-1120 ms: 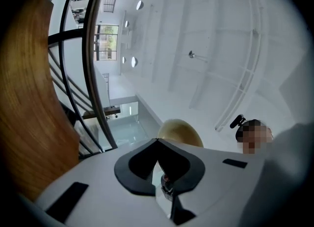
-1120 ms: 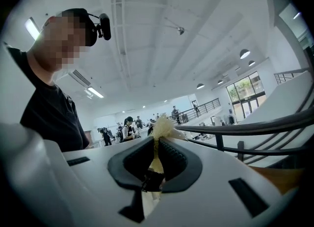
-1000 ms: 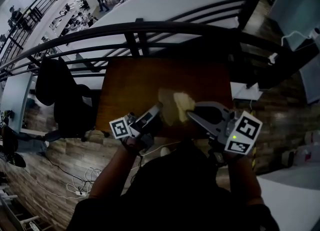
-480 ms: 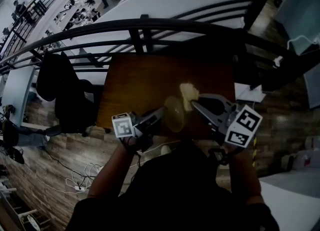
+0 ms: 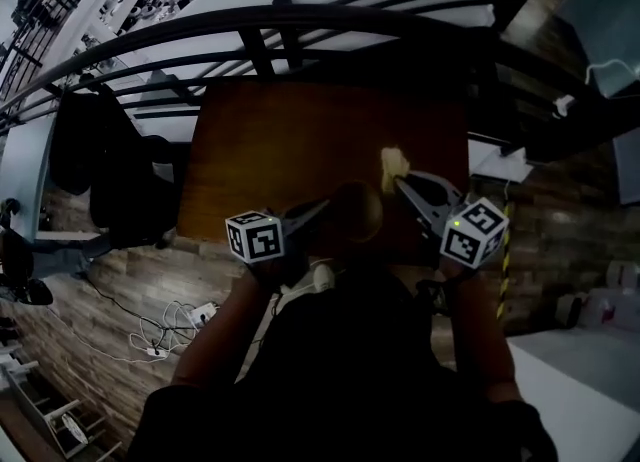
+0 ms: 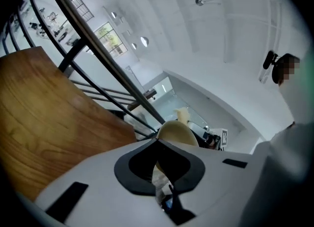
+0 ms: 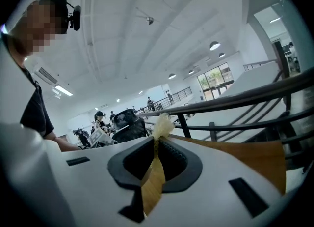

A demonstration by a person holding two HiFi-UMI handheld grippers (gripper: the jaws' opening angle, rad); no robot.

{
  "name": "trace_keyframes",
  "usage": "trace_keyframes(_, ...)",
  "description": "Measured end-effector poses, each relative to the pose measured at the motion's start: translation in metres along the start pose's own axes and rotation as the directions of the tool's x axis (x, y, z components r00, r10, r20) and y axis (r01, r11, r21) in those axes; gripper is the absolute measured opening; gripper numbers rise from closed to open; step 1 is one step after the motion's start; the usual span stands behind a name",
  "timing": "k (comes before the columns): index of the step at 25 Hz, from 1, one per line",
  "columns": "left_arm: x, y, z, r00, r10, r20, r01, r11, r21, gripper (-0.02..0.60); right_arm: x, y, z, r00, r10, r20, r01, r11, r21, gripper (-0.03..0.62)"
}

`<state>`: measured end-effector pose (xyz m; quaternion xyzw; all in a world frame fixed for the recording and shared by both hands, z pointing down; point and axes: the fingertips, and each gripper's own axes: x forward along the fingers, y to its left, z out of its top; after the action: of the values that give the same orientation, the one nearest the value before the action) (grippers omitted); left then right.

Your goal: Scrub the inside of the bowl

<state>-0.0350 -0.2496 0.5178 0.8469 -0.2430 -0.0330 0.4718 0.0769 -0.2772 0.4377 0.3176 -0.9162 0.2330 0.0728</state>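
Holding bowl point(image 5: 355, 212) by its rim in closed left claw point(image 6: 157, 142), above the surface point(image 5: 290, 140). Pinching scrubber point(image 5: 393, 163) in closed right claw point(image 7: 156, 140), just beside bowl, not inside. Seemingly no scrubbing under way; remaining: rubbing the whole interior.

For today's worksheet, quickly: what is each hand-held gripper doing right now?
Left hand-held gripper: closed on the bowl, at its rim.
Right hand-held gripper: closed on a pale scrubber.

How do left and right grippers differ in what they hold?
The left gripper is shut on the rim of the round cream bowl; the right gripper on a pale yellow fibrous scrubber. The bowl bulges past the left gripper; only a tuft shows beyond the right. Both are shut.
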Motion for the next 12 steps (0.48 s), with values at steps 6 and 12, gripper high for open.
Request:
trace_keyframes(6, 0.035, 0.062, -0.017, 0.973, 0.219, -0.068, -0.219, 0.976, 0.015, 0.0, -0.005, -0.067, -0.056, 0.991, -0.074, -0.113, 0.079, 0.996, 0.044, 0.04)
trace_keyframes(12, 0.082, 0.107, -0.034, 0.922, 0.359, -0.144, -0.359, 0.933, 0.028, 0.0, -0.009, -0.122, -0.106, 0.969, -0.095, -0.227, 0.116, 0.99, 0.081, 0.04)
